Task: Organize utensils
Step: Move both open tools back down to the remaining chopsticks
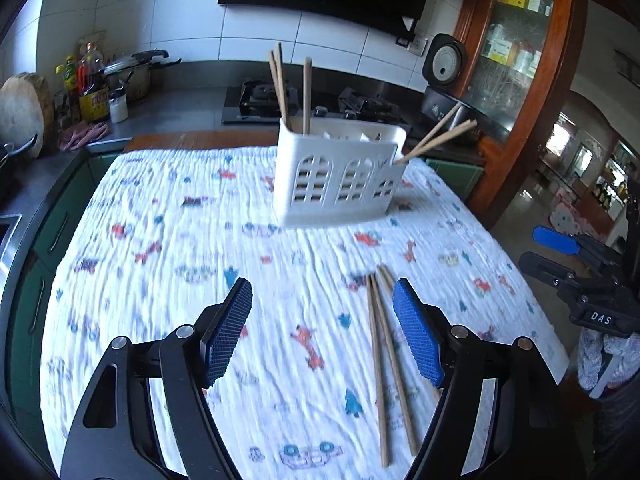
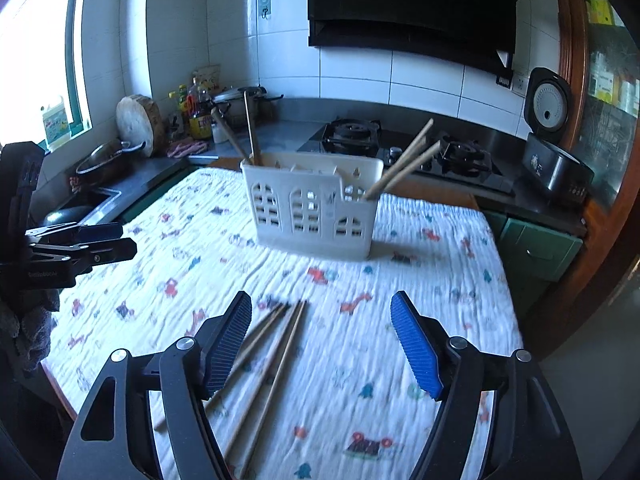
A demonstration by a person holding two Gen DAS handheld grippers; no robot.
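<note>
The left hand-held gripper (image 1: 322, 330) is held above the cloth (image 1: 192, 240) that covers the counter, with its jaws spread wide and nothing between the blue pads (image 1: 230, 332). Loose chopsticks (image 1: 380, 360) are seen lying flat on the cloth just inside its right pad, untouched. The right hand-held gripper (image 2: 320, 340) is likewise released, with nothing gripped; in its own view the same loose chopsticks (image 2: 276, 344) are found beside and partly under its left pad (image 2: 228, 344). How many sticks lie there cannot be told for certain because of blur; about four are counted.

A white holder (image 1: 340, 178) with arched cut-outs stands upright on the cloth, well apart from both grippers and towards the far edge. Three chopsticks (image 1: 306, 96) stand nearly upright in its left end in the left wrist view, and two chopsticks (image 1: 436, 138) lean outward from its right end.

Beyond the cloth, a stove (image 2: 352, 132) and a rice cooker (image 2: 552, 132) are noted on the back worktop. Each gripper is seen at the edge of the other's view.
</note>
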